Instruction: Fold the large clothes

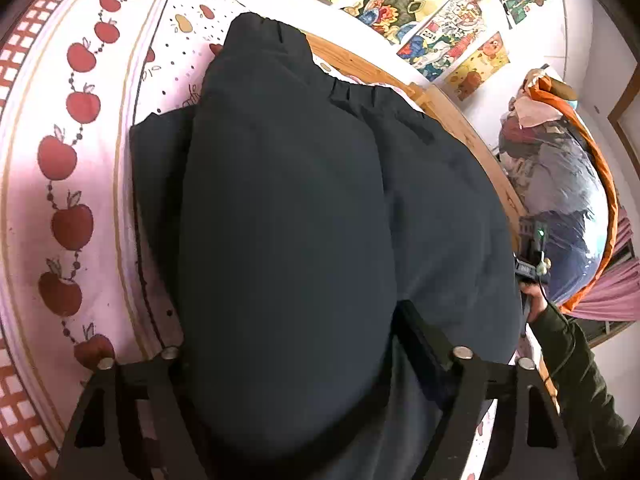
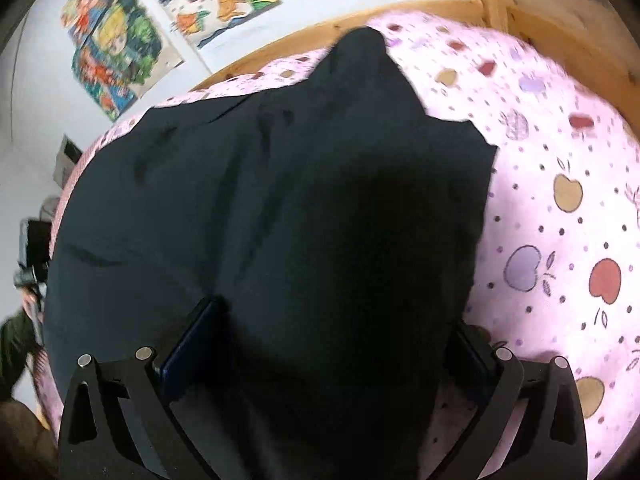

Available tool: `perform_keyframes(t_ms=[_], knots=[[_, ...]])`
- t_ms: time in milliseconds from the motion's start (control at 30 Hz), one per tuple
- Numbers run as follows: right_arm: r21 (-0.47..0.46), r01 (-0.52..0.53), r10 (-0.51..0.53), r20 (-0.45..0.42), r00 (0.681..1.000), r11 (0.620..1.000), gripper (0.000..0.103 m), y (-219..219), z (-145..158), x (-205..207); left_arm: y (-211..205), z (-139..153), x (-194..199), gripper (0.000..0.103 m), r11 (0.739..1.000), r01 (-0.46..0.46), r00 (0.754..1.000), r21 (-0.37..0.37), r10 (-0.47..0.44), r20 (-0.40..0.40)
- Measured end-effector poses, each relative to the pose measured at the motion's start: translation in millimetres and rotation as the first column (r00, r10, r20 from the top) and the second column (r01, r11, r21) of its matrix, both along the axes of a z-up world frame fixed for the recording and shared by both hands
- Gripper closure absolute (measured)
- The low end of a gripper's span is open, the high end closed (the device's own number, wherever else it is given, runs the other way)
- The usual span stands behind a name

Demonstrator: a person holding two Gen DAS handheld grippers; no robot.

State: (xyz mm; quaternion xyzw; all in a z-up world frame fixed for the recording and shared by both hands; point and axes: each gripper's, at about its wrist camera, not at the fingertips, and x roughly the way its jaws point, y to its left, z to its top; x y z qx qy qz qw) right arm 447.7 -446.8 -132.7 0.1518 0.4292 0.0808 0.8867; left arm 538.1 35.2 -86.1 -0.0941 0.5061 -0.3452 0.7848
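Observation:
A large dark navy garment (image 1: pixel 300 168) with a gathered elastic waistband at its far end lies on the pink apple-print bed sheet (image 1: pixel 80 168). My left gripper (image 1: pixel 288 320) stands wide over its near part. A rounded fold of the cloth bulges up between the fingers and hides most of the left finger. In the right wrist view the same garment (image 2: pixel 280 200) spreads out ahead, blurred. My right gripper (image 2: pixel 338 316) is open wide, with dark cloth lying between its fingers (image 2: pixel 200 328). I see no pad pinching the cloth in either view.
A wooden bed frame (image 1: pixel 460 120) (image 2: pixel 260 60) runs along the far side below a wall of colourful posters (image 1: pixel 448 28). A clear bag of clothes with orange trim (image 1: pixel 560 184) stands at the right. A hand in a dark green sleeve (image 1: pixel 572 364) is at the bed's edge.

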Motion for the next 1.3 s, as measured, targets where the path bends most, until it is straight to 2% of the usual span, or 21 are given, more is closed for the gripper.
perform_keyframes(t_ms=[33,100,133,200,267,300,367,467,567,733,900,1100,1300], knots=[[-0.010,0.000,0.000,0.011,1.000,1.000,0.013,3,3,-3,-1,2,-1,0.035,1.000,-0.012,1.000,0.005,0.012,-0.001],[-0.008,-0.002,0.002,0.022,1.000,1.000,0.033,7,9,-6,-3,6,-2,0.041,0.999,-0.039,0.999,0.014,0.039,-0.006],[-0.023,0.004,-0.003,0.025,1.000,1.000,0.038,9,13,-9,-3,8,-3,0.045,0.998,-0.056,0.998,0.022,0.056,-0.008],[-0.046,0.016,-0.015,0.026,1.000,0.999,0.061,14,19,-12,-6,14,-6,0.053,0.996,-0.081,0.997,0.039,0.082,-0.010],[-0.054,0.030,-0.028,0.026,0.999,0.998,0.073,17,25,-16,-11,24,-17,0.064,0.992,-0.100,0.995,0.077,0.098,0.032],[-0.063,0.035,-0.033,0.029,0.999,0.997,0.079,20,30,-19,-14,29,-23,0.066,0.990,-0.101,0.993,0.097,0.095,0.063],[-0.088,0.044,-0.041,0.037,0.998,0.995,0.085,23,38,-25,-22,41,-37,0.073,0.984,-0.105,0.989,0.142,0.088,0.120],[-0.138,0.057,-0.048,0.071,0.996,0.989,0.088,31,60,-38,-23,57,-51,0.078,0.981,-0.135,0.982,0.138,0.115,0.149],[-0.137,0.075,-0.058,0.126,0.990,0.988,0.091,35,88,-52,-22,76,-65,0.081,0.979,-0.157,0.976,0.127,0.134,0.171],[-0.180,0.092,-0.050,0.225,0.973,0.979,0.092,46,137,-88,-27,119,-102,0.083,0.983,-0.120,0.964,0.138,0.082,0.252],[-0.171,0.106,-0.053,0.289,0.956,0.980,0.092,41,169,-136,-18,154,-149,0.083,0.988,-0.108,0.951,0.107,0.071,0.300],[-0.204,0.090,-0.021,0.315,0.949,0.975,0.092,53,195,-174,-1,170,-191,0.083,0.989,-0.121,0.944,0.084,0.089,0.318],[-0.225,0.053,0.015,0.288,0.957,0.973,0.093,70,185,-197,19,155,-217,0.083,0.988,-0.131,0.952,0.078,0.103,0.289]])
